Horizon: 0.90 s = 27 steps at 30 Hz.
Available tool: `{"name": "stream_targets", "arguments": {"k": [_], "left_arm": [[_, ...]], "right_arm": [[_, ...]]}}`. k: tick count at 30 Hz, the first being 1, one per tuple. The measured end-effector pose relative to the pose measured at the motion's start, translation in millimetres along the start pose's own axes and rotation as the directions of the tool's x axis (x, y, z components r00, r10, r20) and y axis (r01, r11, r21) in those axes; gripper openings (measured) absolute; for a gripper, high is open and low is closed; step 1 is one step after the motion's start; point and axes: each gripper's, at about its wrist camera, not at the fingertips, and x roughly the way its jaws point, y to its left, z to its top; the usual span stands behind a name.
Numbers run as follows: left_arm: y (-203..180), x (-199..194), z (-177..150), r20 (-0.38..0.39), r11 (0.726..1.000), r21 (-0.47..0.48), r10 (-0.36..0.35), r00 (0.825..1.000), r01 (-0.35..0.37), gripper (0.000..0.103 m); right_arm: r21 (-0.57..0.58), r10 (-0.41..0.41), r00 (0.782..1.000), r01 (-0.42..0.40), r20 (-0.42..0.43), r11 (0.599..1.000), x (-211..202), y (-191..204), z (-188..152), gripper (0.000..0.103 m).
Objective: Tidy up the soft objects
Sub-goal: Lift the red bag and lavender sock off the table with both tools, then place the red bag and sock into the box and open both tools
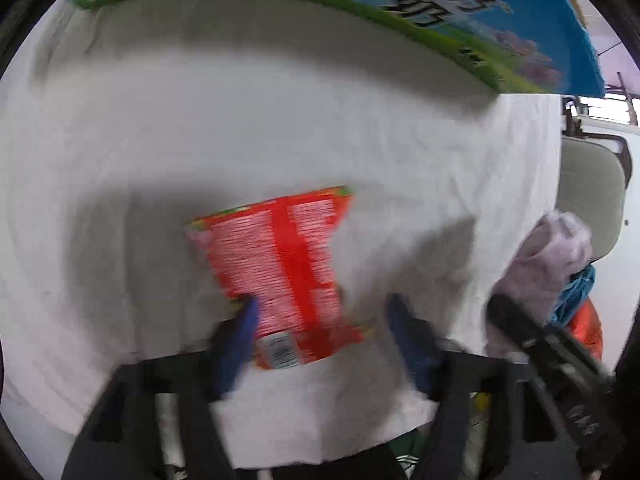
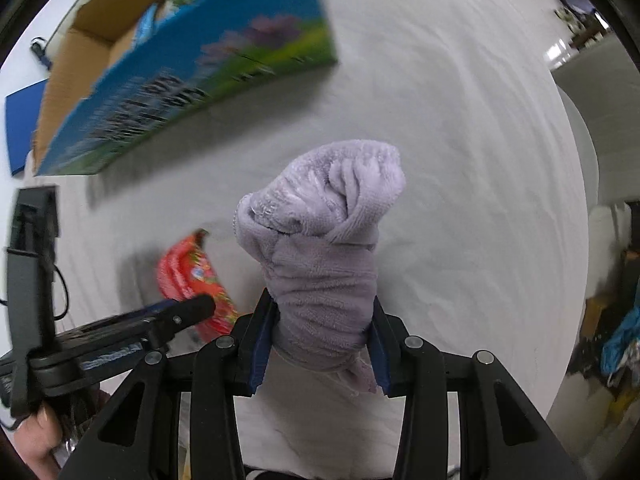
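Clamping a rolled lilac terry towel (image 2: 320,248) upright for carrying, the right gripper (image 2: 320,344) waits near the desk's middle while the wide-open left gripper (image 1: 324,332) straddles a crinkly red snack packet (image 1: 280,272) without gripping it, seemingly poised for a pickup.

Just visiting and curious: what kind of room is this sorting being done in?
Probably a workroom or storage space, not a tidy home. A table under a white cloth holds an open milk carton box; clutter is piled at the right edge, and a padded chair stands beside it.

Fluffy lilac terry towel (image 2: 320,240); glossy red plastic snack packet (image 1: 286,272); matt wrinkled white tablecloth (image 1: 240,120); printed cardboard box (image 2: 180,72)
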Motion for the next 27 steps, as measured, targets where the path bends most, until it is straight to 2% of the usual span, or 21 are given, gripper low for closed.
{"name": "stream_targets", "arguments": {"k": [3,5,7,9,10,11,12,14,17,19,20,21,24,27], "left_arm": [[-12,4,-1,-0.008,0.996,0.036,0.080,0.997,-0.079,0.079],[-14,4,-1,-0.005,0.994,0.053,0.098,0.995,-0.098,0.079],[-2,2,-1,0.025,0.983,0.022,0.181,0.983,-0.181,0.079],[13,6,1,0.021,0.983,-0.023,0.185,0.983,-0.184,0.079],[25,14,2,-0.006,0.992,-0.064,0.113,0.994,-0.113,0.079],[29,15,2,0.000,0.994,-0.075,0.079,0.997,-0.078,0.086],[30,12,3,0.023,0.995,-0.076,0.073,0.997,-0.072,0.086],[25,15,5,0.018,0.992,-0.065,0.108,0.994,-0.106,0.086],[1,23,10,0.052,0.979,-0.021,0.204,0.978,-0.203,0.086],[-16,28,7,0.083,0.951,0.033,0.303,0.949,-0.307,0.077],[-25,28,5,0.101,0.939,0.067,0.329,0.939,-0.336,0.065],[-34,29,3,0.114,0.936,0.094,0.328,0.938,-0.339,0.057],[-45,33,-9,0.114,0.930,0.164,0.314,0.943,-0.330,0.055],[-40,28,-18,0.142,0.932,0.151,0.310,0.940,-0.330,0.054]], "right_arm": [[0.013,-0.011,1.000,0.011,-0.018,1.000,8,-7,-2,0.044],[0.020,-0.003,1.000,0.003,-0.021,1.000,9,-9,-4,0.044],[0.020,-0.001,1.000,0.001,-0.013,1.000,10,-9,-5,0.044],[0.019,0.003,1.000,-0.003,-0.011,1.000,12,-8,-4,0.044],[0.018,0.008,1.000,-0.007,-0.015,1.000,12,-8,-5,0.044],[0.017,0.007,1.000,-0.007,-0.018,1.000,11,-8,-11,0.044],[0.013,0.002,1.000,-0.002,-0.021,1.000,14,-8,-11,0.044],[0.012,-0.003,1.000,0.003,-0.025,1.000,18,-6,-13,0.044],[0.009,-0.010,1.000,0.010,-0.027,1.000,22,-3,-15,0.044],[0.004,-0.011,1.000,0.011,-0.026,1.000,22,0,-17,0.044],[-0.001,-0.013,1.000,0.013,-0.023,1.000,21,2,-18,0.044],[-0.010,-0.014,1.000,0.014,-0.018,1.000,18,3,-20,0.044],[-0.048,-0.032,0.999,0.033,0.018,0.998,8,12,-25,0.044],[-0.069,-0.046,0.998,0.049,0.047,0.996,1,17,-28,0.044]]}}
